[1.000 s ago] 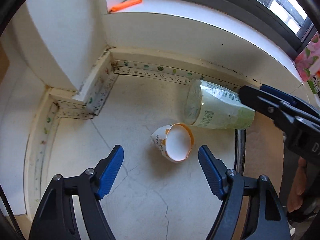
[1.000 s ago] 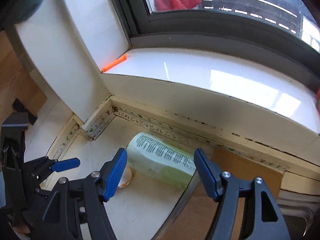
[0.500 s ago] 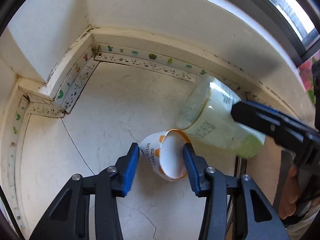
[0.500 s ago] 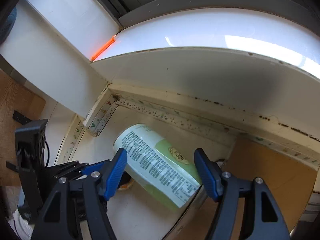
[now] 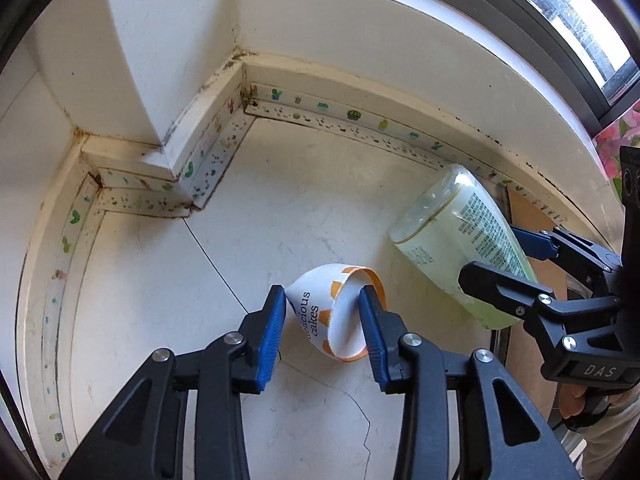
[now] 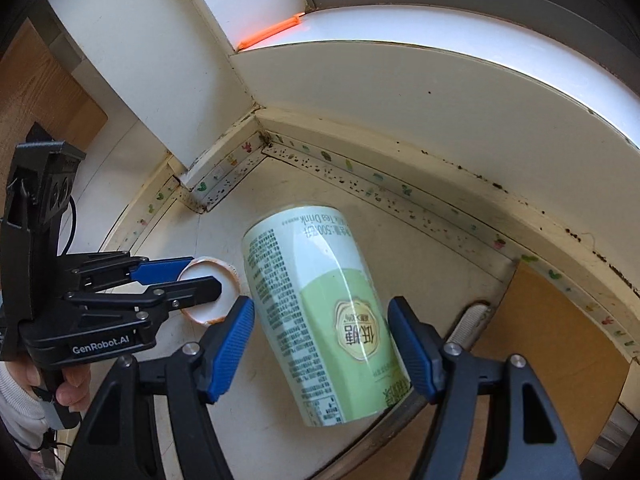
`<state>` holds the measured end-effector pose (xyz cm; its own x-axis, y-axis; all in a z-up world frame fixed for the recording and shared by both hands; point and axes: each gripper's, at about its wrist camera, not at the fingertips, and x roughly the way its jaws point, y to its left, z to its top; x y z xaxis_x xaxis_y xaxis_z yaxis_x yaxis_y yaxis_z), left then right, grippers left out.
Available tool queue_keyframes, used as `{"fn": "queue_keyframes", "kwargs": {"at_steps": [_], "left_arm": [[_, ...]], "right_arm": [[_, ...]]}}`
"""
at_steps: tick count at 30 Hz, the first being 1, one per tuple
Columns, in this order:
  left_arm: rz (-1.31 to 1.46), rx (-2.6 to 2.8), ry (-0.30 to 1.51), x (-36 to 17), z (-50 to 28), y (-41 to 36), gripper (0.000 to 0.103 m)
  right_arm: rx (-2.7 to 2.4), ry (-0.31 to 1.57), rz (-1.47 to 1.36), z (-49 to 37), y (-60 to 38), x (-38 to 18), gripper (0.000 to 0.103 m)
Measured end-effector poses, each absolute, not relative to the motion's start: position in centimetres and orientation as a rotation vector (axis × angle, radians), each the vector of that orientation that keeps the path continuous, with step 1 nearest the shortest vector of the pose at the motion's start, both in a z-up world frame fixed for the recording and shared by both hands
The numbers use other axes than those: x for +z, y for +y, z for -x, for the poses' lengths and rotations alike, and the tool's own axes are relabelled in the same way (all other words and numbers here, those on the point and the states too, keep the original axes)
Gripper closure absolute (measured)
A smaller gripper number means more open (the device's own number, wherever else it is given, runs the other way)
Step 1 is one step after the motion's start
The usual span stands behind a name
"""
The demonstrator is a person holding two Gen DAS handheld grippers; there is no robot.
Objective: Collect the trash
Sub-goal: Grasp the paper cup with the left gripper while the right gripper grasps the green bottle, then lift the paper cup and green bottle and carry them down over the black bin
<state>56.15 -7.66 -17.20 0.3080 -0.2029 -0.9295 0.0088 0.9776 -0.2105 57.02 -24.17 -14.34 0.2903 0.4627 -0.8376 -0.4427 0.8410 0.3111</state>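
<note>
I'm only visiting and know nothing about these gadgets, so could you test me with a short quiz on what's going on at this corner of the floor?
1. True or false: the paper cup lies on its side between the left gripper jaws.
2. What straddles the green-labelled bottle?
A. the left gripper
B. the right gripper
C. a bare hand
3. Fill in: the orange strip lies up on the window ____.

Key:
1. True. The left jaws are closing, and the blue pads already squash the cup.
2. B. Its jaws sit on either side of the bottle, with gaps visible at both pads.
3. Sill.
</note>
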Motion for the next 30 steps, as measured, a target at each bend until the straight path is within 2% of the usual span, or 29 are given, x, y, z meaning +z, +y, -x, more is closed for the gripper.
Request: {"fn": "queue_keyframes", "kwargs": {"at_steps": [2,4,9,10,12,19,30], "left_arm": [[0.208,-0.162,1.264,-17.4,-56.3,-7.5,0.049],[0.235,-0.174,1.271,-18.0,-56.4,-7.1,0.043],[0.242,-0.158,1.265,-18.4,-56.4,-7.6,0.044],[0.246,-0.161,1.258,-18.4,-56.6,-8.2,0.046],[0.257,-0.167,1.247,-18.3,-56.6,-8.5,0.063],[0.152,-0.121,1.141,-15.6,-54.5,-9.4,0.078],[-0.026,-0.118,0.998,-8.4,-44.5,-8.6,0.078]], "right_arm": [[0.610,1.119,-0.010,-56.5,-24.0,-14.4,0.035],[0.606,1.106,0.007,-56.1,-23.9,-14.3,0.036],[0.586,1.089,-0.002,-55.6,-24.0,-14.3,0.038],[0.580,1.086,-0.005,-55.5,-24.1,-14.3,0.038],[0.569,1.084,-0.013,-55.3,-24.3,-14.2,0.038],[0.517,1.067,-0.038,-53.4,-25.0,-13.6,0.040],[0.482,0.986,-0.122,-45.6,-23.8,-8.3,0.040]]}}
